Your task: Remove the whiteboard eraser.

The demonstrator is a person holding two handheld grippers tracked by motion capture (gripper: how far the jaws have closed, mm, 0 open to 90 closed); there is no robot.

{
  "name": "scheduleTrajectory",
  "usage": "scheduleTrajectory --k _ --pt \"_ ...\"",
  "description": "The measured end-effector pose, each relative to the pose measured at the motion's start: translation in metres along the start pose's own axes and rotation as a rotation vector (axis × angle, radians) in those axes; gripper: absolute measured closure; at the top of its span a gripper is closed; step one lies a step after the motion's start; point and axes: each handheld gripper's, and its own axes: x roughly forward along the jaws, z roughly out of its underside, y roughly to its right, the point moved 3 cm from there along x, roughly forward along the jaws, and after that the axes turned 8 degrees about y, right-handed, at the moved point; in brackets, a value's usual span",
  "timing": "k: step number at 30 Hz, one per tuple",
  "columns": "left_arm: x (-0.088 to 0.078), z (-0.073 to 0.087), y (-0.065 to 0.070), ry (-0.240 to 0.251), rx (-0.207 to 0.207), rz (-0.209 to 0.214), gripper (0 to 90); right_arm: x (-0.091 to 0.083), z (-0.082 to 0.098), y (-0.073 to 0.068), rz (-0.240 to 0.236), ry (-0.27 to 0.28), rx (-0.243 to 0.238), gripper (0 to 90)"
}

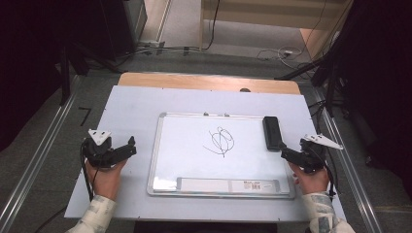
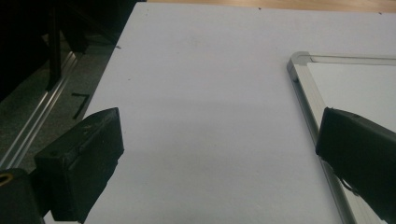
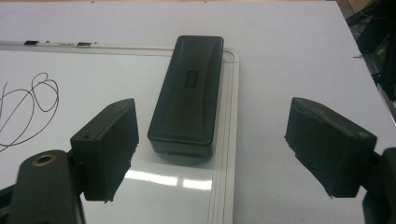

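A black whiteboard eraser lies flat at the 3 o'clock edge of a framed whiteboard, its long side running along the board's right frame and partly resting on it. In the right gripper view the eraser sits ahead of the right gripper, whose two jaws stand spread wide to either side of the eraser's near end without touching it; nothing is pinched. In the high view the right gripper hovers just at 5 o'clock of the eraser, held by the person's right hand. A black scribble marks the middle of the board, at 9 o'clock from the eraser. The left gripper is held by the left hand at 9 o'clock of the board, just beside its left frame, over the white table cover. In the left gripper view its jaws are spread far apart above the bare cover, the left gripper empty, with the whiteboard's corner at 2 o'clock.
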Motion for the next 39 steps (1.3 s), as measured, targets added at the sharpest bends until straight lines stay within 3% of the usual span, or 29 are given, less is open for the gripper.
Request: scheduleTrajectory --k 13,39 --pt "0.001 0.002 0.006 -0.002 0.032 0.009 1.4 0.015 -0.009 -0.008 0.01 0.007 -0.038 15.7" --pt "0.002 0.004 0.005 -0.009 0.03 0.0 1.5 0.05 -0.022 -0.012 0.03 -0.013 -0.058 15.8"
